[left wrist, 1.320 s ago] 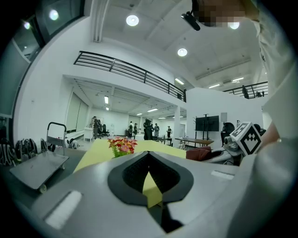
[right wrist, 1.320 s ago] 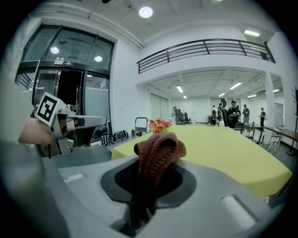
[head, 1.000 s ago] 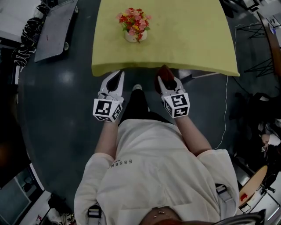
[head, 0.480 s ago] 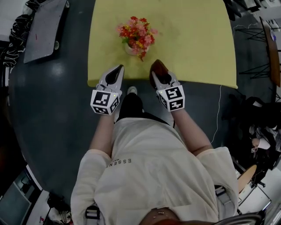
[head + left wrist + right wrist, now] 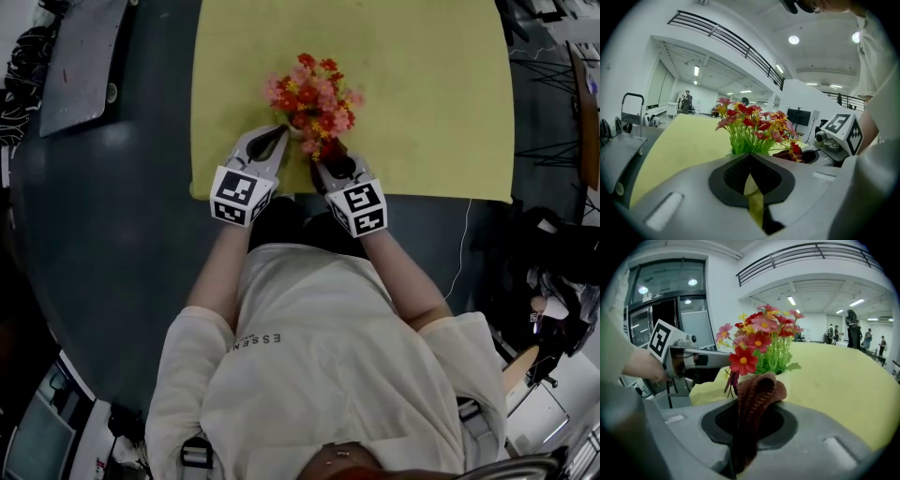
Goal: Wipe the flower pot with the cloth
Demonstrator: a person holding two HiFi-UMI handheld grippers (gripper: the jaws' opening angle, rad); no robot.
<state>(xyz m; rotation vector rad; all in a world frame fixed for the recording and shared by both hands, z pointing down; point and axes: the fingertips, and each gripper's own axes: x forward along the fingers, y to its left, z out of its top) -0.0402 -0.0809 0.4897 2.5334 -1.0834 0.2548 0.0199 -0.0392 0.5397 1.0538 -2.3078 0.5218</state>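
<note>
The small white flower pot (image 5: pixel 788 378) of red, pink and yellow artificial flowers (image 5: pixel 314 98) stands on the yellow-green table surface (image 5: pixel 431 103), close to the middle of its near edge. It sits just ahead of both grippers, between their tips. The left gripper (image 5: pixel 278 131), at the pot's left, has its jaws together with nothing in them. The right gripper (image 5: pixel 331 161) is clamped on the brown knitted cloth (image 5: pixel 758 391), right by the pot; I cannot tell whether the cloth touches it. A second ago both grippers were short of that edge, well apart from the pot.
</note>
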